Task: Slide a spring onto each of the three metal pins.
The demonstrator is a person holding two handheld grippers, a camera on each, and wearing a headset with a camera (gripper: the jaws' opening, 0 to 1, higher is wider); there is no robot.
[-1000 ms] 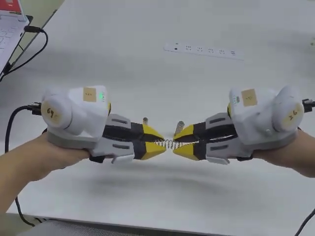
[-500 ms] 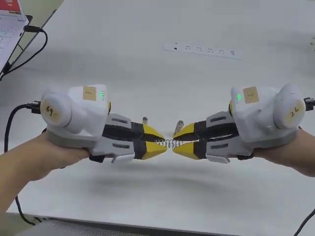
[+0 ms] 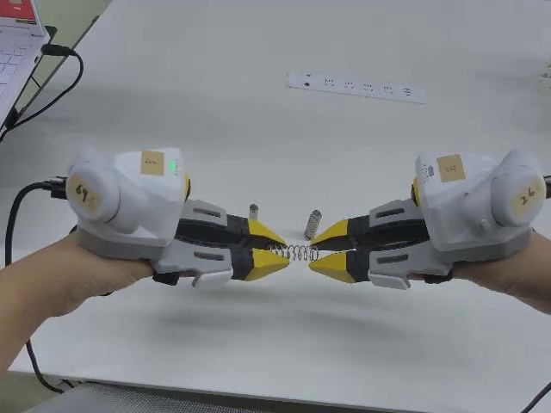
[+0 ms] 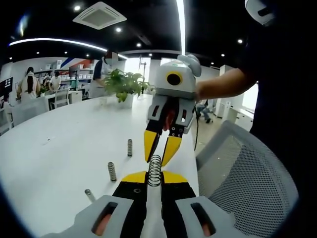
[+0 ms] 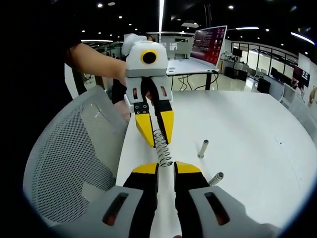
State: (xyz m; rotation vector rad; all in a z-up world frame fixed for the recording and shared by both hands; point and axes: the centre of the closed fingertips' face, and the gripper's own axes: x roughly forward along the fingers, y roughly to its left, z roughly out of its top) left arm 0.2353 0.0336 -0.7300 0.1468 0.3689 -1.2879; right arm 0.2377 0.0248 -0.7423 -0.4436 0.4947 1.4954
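Observation:
A small steel spring [image 3: 298, 252] hangs level above the table, bridging the two yellow-tipped grippers. My left gripper [image 3: 280, 254] is shut on its left end, and my right gripper [image 3: 315, 255] pinches its right end. In the left gripper view the spring [image 4: 154, 170] rises from my own jaws toward the right gripper [image 4: 159, 159]. The right gripper view has the spring [image 5: 162, 148] running to the left gripper [image 5: 156, 134]. Behind stand a bare pin [image 3: 254, 212] and a pin wearing a spring [image 3: 313, 224]. Two sprung pins [image 4: 130, 147] [image 4: 112, 171] and a bare pin [image 4: 89, 194] stand left of my jaws.
A white power strip [image 3: 355, 88] lies further back on the white table [image 3: 258, 112]. A laptop [image 3: 15, 52] with a black cable sits at the far left corner. A mesh chair back [image 5: 69, 163] is near the table edge.
The right gripper has drawn back to the right and slightly down, so more of the spring shows between the tips. The left gripper has barely moved.

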